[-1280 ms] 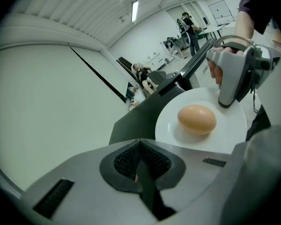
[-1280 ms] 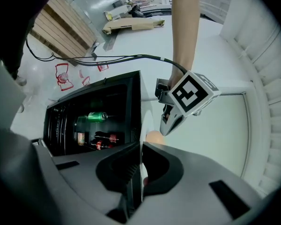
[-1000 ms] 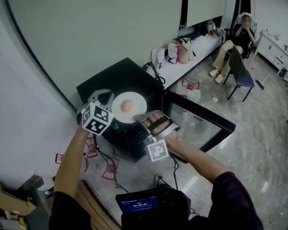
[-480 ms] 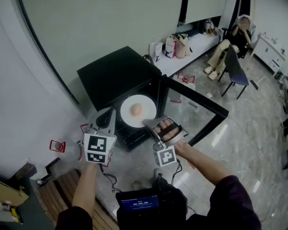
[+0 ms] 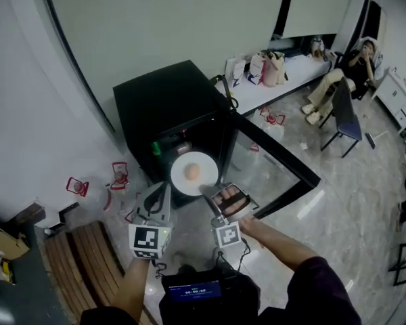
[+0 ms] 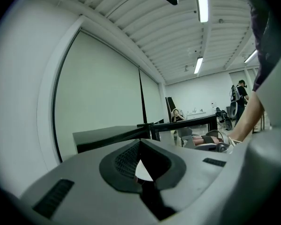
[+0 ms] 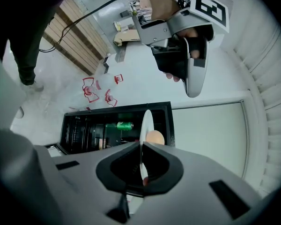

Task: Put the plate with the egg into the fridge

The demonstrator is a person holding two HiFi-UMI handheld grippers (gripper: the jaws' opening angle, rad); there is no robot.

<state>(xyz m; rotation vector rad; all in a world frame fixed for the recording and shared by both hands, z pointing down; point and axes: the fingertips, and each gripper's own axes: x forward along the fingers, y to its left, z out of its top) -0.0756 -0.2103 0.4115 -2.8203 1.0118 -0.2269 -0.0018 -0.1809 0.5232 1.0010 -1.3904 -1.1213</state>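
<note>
White plate [image 5: 207, 170] with the egg [image 5: 192, 172] is pinched tight in the right tool [image 5: 207, 189], so keep it flat going into the open fridge [image 5: 168, 95].

Right gripper [image 5: 207, 190] grips the plate [image 5: 181, 180] with egg [image 5: 192, 172] at the open fridge [image 5: 166, 100]; left gripper [image 5: 161, 193] just beside

Bare office-like room, polished stone floor [image 5: 365, 235], strip ceiling lights [image 6: 202, 3], chair [image 5: 345, 117], bags [image 5: 274, 70] on bench [image 5: 256, 91]

One plate [image 5: 206, 164], one egg [image 5: 192, 172], one fridge [image 5: 164, 100]
</note>
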